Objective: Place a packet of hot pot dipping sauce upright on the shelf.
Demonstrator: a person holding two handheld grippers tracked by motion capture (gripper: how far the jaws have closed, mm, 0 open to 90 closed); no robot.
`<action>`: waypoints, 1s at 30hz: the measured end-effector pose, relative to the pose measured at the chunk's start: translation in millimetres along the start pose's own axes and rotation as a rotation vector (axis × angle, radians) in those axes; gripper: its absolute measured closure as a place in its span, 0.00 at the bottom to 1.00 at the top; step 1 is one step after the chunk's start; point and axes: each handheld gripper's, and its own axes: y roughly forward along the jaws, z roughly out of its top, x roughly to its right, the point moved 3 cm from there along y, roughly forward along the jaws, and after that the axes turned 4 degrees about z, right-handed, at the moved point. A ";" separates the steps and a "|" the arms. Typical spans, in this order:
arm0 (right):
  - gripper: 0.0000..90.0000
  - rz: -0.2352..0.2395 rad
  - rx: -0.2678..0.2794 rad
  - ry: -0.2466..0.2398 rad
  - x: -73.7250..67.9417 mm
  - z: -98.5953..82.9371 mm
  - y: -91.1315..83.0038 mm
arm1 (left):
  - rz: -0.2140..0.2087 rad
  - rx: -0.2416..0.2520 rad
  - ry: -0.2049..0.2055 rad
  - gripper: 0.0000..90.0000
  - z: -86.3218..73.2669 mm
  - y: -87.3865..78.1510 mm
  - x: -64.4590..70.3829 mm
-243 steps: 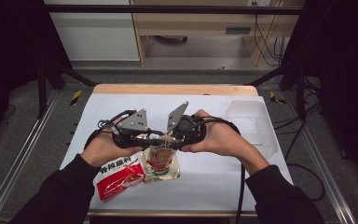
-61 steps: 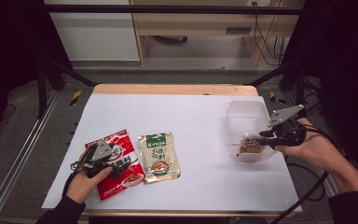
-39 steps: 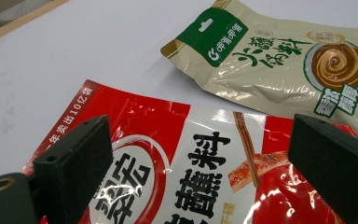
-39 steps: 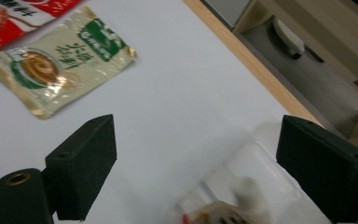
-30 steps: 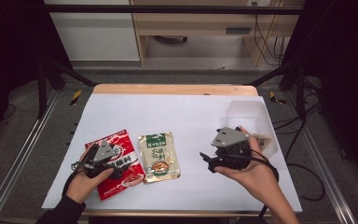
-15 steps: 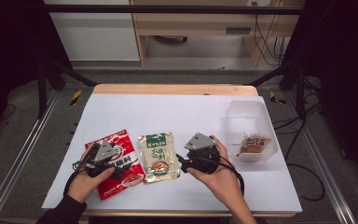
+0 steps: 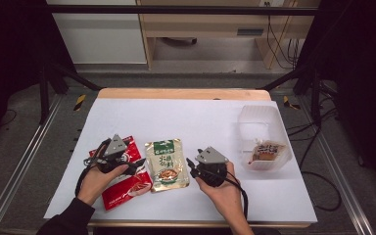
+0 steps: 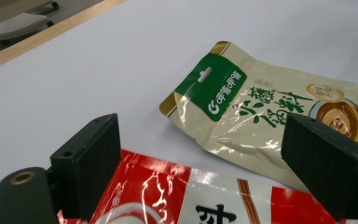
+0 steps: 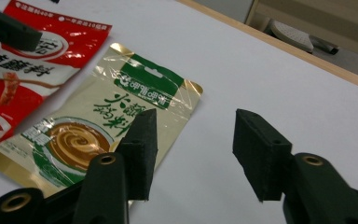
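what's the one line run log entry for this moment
right gripper: open, beside green pouch | left gripper: open, over red pouch | bin: one packet

This looks like a lab or test room set up for recording — not a home. A white-topped table (image 7: 200, 117) with a wooden edge stands inside a dark metal frame (image 7: 54, 73), with aluminium rails (image 7: 14, 181) along the grey floor. Loose cables (image 7: 279, 29) hang by plain wooden furniture (image 7: 200, 24) behind — bare, functional surroundings.
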 end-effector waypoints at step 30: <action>0.55 -0.037 -0.068 -0.004 3.0 -14.9 10.1 | -0.138 -0.162 -0.022 0.26 7.9 75.3 -13.6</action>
